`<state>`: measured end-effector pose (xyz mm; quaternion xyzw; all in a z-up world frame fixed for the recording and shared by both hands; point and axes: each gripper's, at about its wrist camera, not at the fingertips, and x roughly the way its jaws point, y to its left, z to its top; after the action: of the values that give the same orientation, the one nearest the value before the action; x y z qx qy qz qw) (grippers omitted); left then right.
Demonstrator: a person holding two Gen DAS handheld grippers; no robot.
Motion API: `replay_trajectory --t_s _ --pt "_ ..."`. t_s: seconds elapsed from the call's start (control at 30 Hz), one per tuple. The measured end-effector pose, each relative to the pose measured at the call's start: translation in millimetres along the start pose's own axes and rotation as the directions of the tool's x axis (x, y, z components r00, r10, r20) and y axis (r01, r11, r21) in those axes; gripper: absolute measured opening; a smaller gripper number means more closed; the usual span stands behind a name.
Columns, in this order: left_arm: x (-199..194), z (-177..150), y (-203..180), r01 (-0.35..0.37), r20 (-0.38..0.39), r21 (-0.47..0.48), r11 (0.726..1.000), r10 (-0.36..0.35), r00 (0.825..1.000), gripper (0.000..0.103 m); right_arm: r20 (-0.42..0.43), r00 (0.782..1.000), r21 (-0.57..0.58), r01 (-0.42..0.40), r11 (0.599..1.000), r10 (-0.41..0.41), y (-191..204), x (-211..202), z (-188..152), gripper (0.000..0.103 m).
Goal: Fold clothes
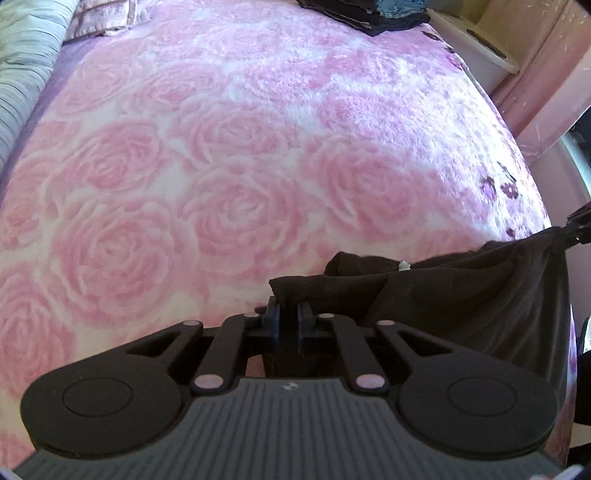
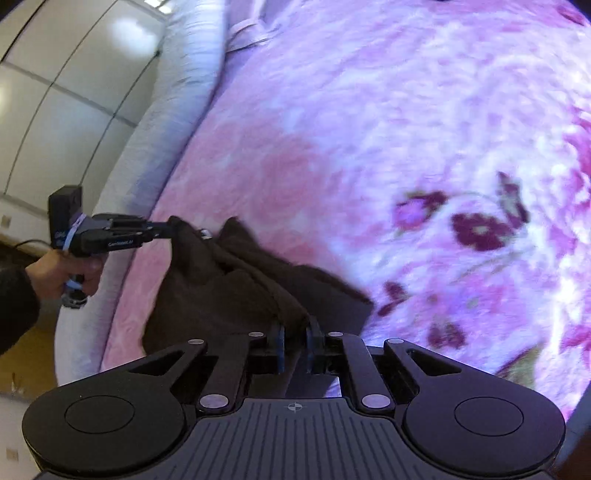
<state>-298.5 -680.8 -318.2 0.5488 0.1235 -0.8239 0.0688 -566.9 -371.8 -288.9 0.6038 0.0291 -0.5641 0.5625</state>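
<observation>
A dark brown garment hangs stretched between both grippers above a pink rose-patterned blanket. My left gripper is shut on one corner of the garment; it also shows in the right wrist view, held by a hand at the left. My right gripper is shut on the other corner of the garment; its tip shows at the right edge of the left wrist view. A small white tag sits on the garment's top edge.
A stack of folded dark clothes and jeans lies at the blanket's far edge. A grey-white striped bolster runs along the left side. A white box stands beyond the bed at right. Wardrobe doors stand at left.
</observation>
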Motion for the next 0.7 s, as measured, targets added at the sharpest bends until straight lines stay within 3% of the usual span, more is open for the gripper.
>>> replay_trajectory --t_s 0.23,0.37,0.43,0.5,0.57,0.6,0.63,0.7 --pt "36 -2 10 -0.014 -0.05 -0.045 0.999 0.012 0.999 0.007 -0.006 1.0 0.006 0.028 1.0 -0.028 -18 15 3 0.008" --pt "43 -4 12 -0.026 -0.057 -0.067 0.997 0.022 0.998 0.014 -0.029 0.999 0.037 0.03 0.999 -0.029 -33 26 3 0.008" --pt "34 -7 14 -0.051 -0.053 -0.074 0.996 0.047 0.997 0.022 -0.038 0.999 0.05 0.023 0.998 -0.021 -37 25 4 0.009" --pt "20 -13 23 -0.104 -0.051 -0.106 0.989 0.099 0.994 0.021 -0.029 0.998 0.025 0.058 0.998 -0.057 -31 18 5 0.02" --pt "0 -23 26 -0.163 -0.024 -0.124 0.979 0.161 0.987 0.013 0.004 0.991 -0.016 0.132 0.991 -0.132 -21 6 6 0.033" --pt "-11 -29 23 -0.185 0.0 -0.121 0.975 0.187 0.982 0.009 0.021 0.985 -0.036 0.169 0.985 -0.169 -15 0 6 0.033" --pt "-22 -34 12 -0.181 0.032 -0.107 0.978 0.186 0.982 0.008 0.056 0.976 -0.059 0.212 0.975 -0.209 -8 -8 5 0.034" --pt "-37 -42 -13 -0.114 0.078 -0.086 0.99 0.121 0.99 0.008 0.11 0.971 -0.125 0.227 0.966 -0.214 14 -18 -1 0.034"
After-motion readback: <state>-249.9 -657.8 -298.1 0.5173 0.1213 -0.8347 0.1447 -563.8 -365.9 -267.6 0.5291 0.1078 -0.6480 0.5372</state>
